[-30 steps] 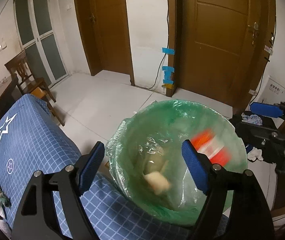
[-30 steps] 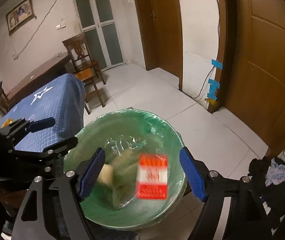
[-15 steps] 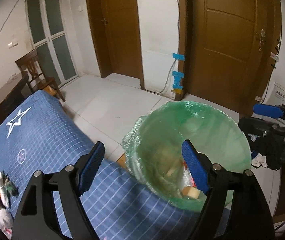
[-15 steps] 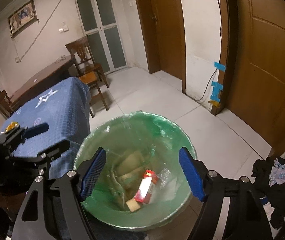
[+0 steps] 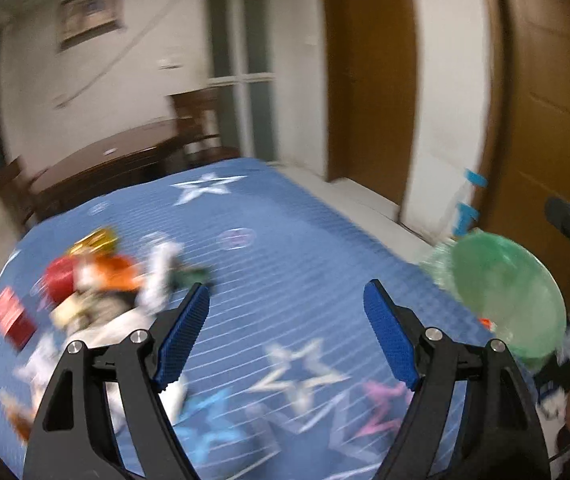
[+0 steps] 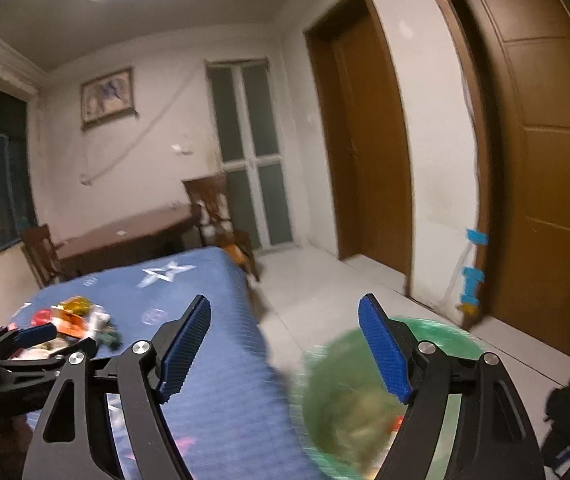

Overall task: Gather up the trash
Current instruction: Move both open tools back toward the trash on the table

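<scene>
Between drops: both grippers empty, left gripper [image 5: 287,334] and right gripper [image 6: 285,346] jaws apart. Trash pile [image 5: 97,284] sits on blue-covered desk [image 5: 285,248], bin [image 5: 509,296] just beside. Next: left reaches pile, clamps one piece.

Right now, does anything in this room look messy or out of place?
Yes: a heap of litter, wrappers and a small red box, lies scattered on the blue star-patterned cover instead of in the green-lined bin beside it. Motion blur hides finer detail.

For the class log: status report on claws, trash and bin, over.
Left claw open, empty. Right claw open, empty. Trash pile on blue table; green-lined bin beside it. Nothing in the way.
</scene>
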`<state>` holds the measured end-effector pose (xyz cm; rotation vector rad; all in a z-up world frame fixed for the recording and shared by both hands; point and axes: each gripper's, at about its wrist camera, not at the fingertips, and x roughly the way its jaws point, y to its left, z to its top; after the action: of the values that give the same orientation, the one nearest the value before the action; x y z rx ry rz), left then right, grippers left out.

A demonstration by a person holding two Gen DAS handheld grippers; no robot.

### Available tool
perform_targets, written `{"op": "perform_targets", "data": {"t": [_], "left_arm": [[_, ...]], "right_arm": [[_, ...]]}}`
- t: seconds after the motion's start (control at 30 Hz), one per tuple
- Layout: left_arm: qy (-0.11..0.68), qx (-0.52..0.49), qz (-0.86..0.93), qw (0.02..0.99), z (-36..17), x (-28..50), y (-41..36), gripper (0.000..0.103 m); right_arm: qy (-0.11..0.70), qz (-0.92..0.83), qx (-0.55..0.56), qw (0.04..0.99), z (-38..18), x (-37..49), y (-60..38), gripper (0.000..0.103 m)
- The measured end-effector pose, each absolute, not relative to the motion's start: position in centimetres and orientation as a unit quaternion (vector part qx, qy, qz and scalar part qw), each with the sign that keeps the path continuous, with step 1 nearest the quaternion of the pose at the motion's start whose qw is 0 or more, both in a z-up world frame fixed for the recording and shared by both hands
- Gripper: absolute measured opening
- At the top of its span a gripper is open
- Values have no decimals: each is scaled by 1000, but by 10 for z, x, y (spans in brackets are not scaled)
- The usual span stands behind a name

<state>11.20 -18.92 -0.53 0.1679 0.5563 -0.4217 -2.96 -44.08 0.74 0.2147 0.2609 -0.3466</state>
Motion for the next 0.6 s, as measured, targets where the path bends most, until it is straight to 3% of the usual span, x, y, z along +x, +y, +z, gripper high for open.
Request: {"op": "perform_targets", "data": {"t": [0.17, 0.37, 0.6], "left_arm": [[258, 54, -162, 951, 10, 102, -117, 79], [271, 45, -141, 951, 19, 94, -14, 82], [331, 154, -190, 911, -29, 96, 41, 83]], "right_arm": [[131, -102, 68, 984, 5, -5, -371, 82], [202, 19, 33, 979, -6, 38, -301, 90], [319, 159, 36, 934, -36, 98, -242, 90]]}}
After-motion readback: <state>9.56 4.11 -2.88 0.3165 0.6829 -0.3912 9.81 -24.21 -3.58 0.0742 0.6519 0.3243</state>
